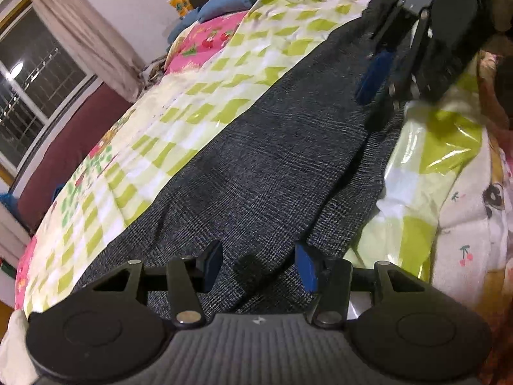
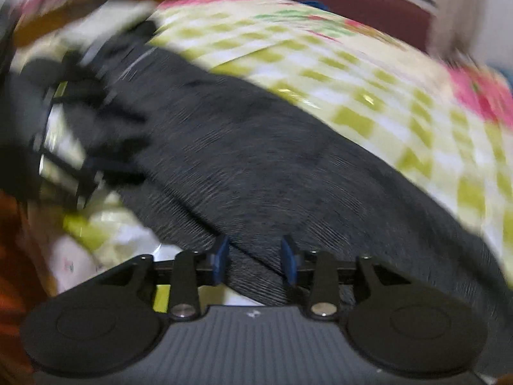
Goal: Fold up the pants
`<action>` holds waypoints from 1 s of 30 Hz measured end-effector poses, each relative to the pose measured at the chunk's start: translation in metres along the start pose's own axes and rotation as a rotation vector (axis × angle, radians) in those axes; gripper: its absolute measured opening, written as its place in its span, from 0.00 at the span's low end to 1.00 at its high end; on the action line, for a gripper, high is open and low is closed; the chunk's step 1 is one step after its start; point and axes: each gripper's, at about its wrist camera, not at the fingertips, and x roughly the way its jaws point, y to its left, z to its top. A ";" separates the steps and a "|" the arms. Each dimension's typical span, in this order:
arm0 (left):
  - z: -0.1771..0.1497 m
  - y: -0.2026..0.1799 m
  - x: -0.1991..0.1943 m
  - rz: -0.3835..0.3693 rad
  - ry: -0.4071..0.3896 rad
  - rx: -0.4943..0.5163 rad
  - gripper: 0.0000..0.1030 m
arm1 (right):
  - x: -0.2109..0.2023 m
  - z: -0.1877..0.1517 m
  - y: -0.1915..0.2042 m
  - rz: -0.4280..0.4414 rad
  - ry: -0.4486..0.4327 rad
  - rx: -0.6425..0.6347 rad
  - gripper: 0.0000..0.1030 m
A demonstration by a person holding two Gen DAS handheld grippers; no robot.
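Observation:
Dark grey pants (image 1: 256, 166) lie lengthwise on a green-and-white checkered sheet (image 1: 198, 96), with one leg laid over the other. My left gripper (image 1: 259, 264) is open just above the near end of the pants, empty. My right gripper (image 1: 380, 89) hangs over the far end of the pants at the upper right. In the blurred right wrist view the right gripper (image 2: 255, 261) is open over the edge of the pants (image 2: 256, 166), and the left gripper (image 2: 105, 147) shows at the left.
The sheet covers a bed with a pink floral cover (image 1: 208, 41) and a blue pillow (image 1: 231, 0) at the far end. A white printed blanket (image 1: 474, 211) lies to the right. A window (image 1: 29, 80) with a curtain is on the left.

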 end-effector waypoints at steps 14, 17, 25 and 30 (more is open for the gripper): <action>0.002 0.004 -0.002 -0.030 -0.055 -0.053 0.61 | 0.032 0.020 0.046 -0.113 -0.038 -0.154 0.07; 0.005 0.000 -0.002 -0.036 -0.073 -0.052 0.62 | 0.014 0.027 0.034 -0.089 -0.079 -0.032 0.06; 0.007 0.007 0.018 0.058 -0.010 -0.052 0.25 | -0.009 0.031 0.030 -0.019 -0.075 0.029 0.04; -0.001 0.017 -0.005 -0.014 -0.011 -0.081 0.24 | -0.014 0.022 0.038 0.031 -0.043 0.060 0.04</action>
